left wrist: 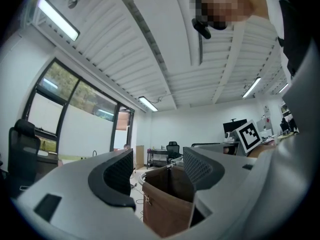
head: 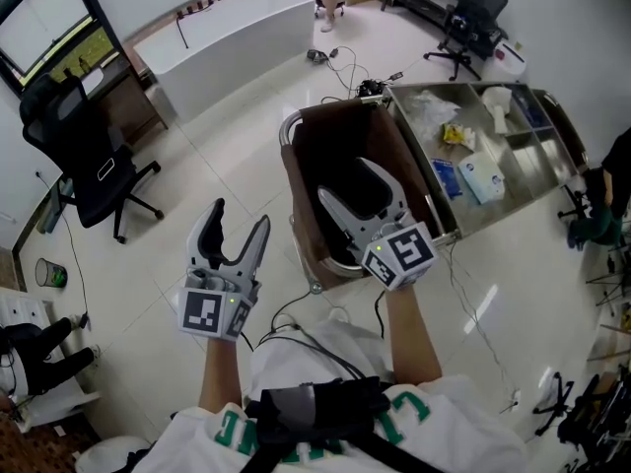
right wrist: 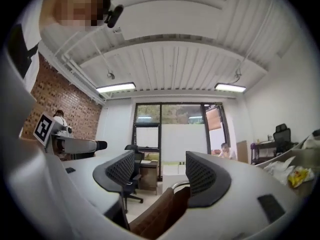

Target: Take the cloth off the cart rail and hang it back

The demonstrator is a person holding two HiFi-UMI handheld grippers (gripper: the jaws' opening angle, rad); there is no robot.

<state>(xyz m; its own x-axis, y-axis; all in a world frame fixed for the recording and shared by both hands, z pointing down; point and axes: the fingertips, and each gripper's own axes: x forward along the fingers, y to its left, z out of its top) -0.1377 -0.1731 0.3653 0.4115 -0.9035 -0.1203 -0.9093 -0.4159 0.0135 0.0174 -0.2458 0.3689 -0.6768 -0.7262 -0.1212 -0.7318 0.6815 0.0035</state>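
A brown cloth [head: 335, 136] hangs draped over the near end of the steel cart [head: 513, 180], covering its curved rail [head: 288, 126]. My right gripper [head: 345, 183] hovers just above the cloth with its jaws wide apart and nothing between them. My left gripper [head: 241, 215] is also open, held over the floor to the left of the cart, apart from the cloth. In the left gripper view the cloth [left wrist: 167, 209] shows low between the open gripper [left wrist: 157, 166]. In the right gripper view the cloth [right wrist: 157, 216] and rail [right wrist: 179, 185] lie below the open gripper [right wrist: 160, 171].
The cart's compartments hold blue packets [head: 483, 177] and plastic wrappers [head: 434, 111]. A white bathtub [head: 237, 37] stands at the back left, a black office chair [head: 89, 156] at the left, another chair [head: 473, 8] at the back right. Cables [head: 335, 62] lie on the floor.
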